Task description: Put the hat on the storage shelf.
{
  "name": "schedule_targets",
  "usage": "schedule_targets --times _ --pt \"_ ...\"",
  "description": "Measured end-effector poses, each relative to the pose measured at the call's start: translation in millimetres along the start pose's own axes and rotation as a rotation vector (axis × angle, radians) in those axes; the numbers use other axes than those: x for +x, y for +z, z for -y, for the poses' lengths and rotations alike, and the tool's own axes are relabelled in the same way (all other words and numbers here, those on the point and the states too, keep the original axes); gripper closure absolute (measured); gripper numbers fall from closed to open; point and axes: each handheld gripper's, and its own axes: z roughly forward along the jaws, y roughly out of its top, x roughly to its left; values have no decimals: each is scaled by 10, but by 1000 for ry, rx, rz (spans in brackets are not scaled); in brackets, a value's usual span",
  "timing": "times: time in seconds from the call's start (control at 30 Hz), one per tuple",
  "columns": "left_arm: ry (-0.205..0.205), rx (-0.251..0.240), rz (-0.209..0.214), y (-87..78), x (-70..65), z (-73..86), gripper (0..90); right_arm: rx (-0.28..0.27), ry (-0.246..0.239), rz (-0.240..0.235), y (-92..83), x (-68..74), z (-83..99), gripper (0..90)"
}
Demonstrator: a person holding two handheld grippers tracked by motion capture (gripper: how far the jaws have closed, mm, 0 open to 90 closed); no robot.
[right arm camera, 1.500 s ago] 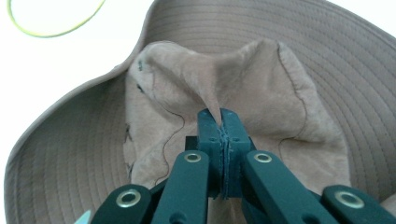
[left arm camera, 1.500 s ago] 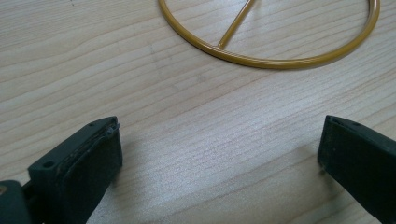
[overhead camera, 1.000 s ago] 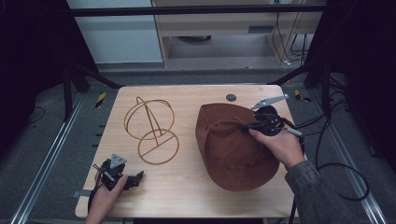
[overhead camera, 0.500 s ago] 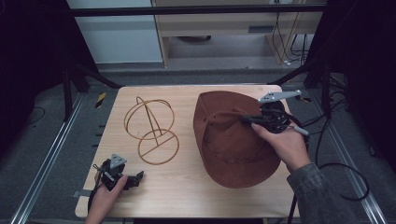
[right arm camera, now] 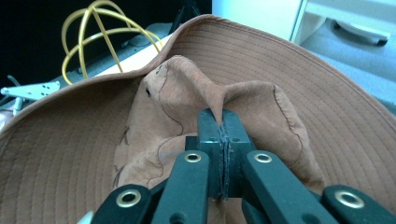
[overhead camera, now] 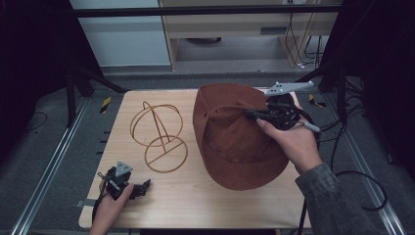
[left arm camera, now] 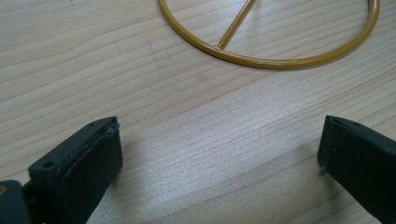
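A brown wide-brimmed hat [overhead camera: 230, 142] is tilted up at the right of the wooden table [overhead camera: 195, 200], its far side lifted. My right gripper [overhead camera: 252, 115] is shut on a pinched fold of the hat's crown [right arm camera: 205, 100], the jaws pressed together around the cloth. A gold wire hat stand [overhead camera: 157, 133] sits left of the hat, with a round base ring [left arm camera: 271, 58] and a wire globe on top [right arm camera: 100, 35]. Low at the table's front left my left gripper [overhead camera: 142, 187] stands open, jaws wide apart over bare wood just short of the ring.
Metal rails [overhead camera: 46, 166] run along the table's left side on the grey floor. Cables [overhead camera: 352, 161] trail from the right gripper off the right edge. A pale cabinet [overhead camera: 235, 24] stands beyond the far edge.
My right gripper has lifted the hat's far side higher and drawn it left, toward the stand. The left gripper has not moved.
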Motion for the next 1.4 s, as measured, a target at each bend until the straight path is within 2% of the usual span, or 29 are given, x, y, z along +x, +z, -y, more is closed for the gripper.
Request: schedule_targets --times 0.23,0.5,1.03,1.4 --pt "0 -3 -1 0 -1 1 0 -38 -25 11 -12 99 -264 894" --pt "0 -1 -1 -1 -1 0 0 -60 -48 25 79 216 -544 894" --pt "-1 -2 -1 -1 -2 0 0 -76 -49 11 190 304 -686 894" --pt "2 0 -2 -2 1 -1 0 -100 -53 -8 323 440 -833 894"
